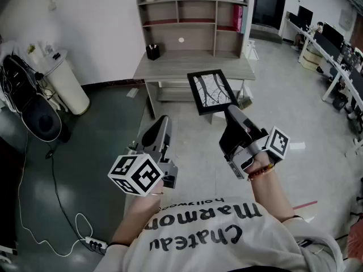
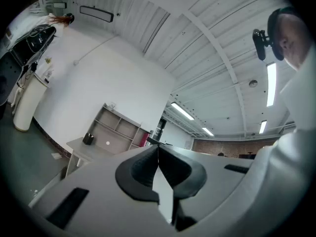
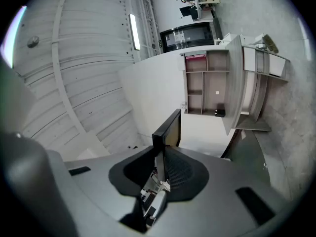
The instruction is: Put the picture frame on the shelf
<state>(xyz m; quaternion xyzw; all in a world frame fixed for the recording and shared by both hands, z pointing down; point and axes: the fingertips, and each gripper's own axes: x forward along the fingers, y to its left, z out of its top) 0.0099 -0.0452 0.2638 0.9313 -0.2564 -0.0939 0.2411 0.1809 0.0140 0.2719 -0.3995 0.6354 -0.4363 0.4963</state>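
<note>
A black picture frame [image 1: 211,92] with a pale branch-like print is held in the air in front of the grey desk [image 1: 193,67]. My right gripper [image 1: 229,112] is shut on the frame's near edge. In the right gripper view the frame [image 3: 168,128] rises edge-on from between the jaws of the right gripper [image 3: 160,151]. The grey shelf unit [image 1: 193,21] stands on the desk against the white wall, with its compartments mostly bare. My left gripper [image 1: 163,120] hangs to the left of the frame, shut with nothing in it. The left gripper [image 2: 158,148] has its pads pressed together, and the shelf unit [image 2: 118,132] is far ahead.
A black pen holder [image 1: 152,51] stands on the desk's left side, and red books [image 1: 237,17] sit in the upper right compartment. A white cylindrical bin [image 1: 68,84] and dark bags [image 1: 31,109] stand at the left, with cables and a power strip [image 1: 93,243] on the floor. Office desks [image 1: 332,50] line the right.
</note>
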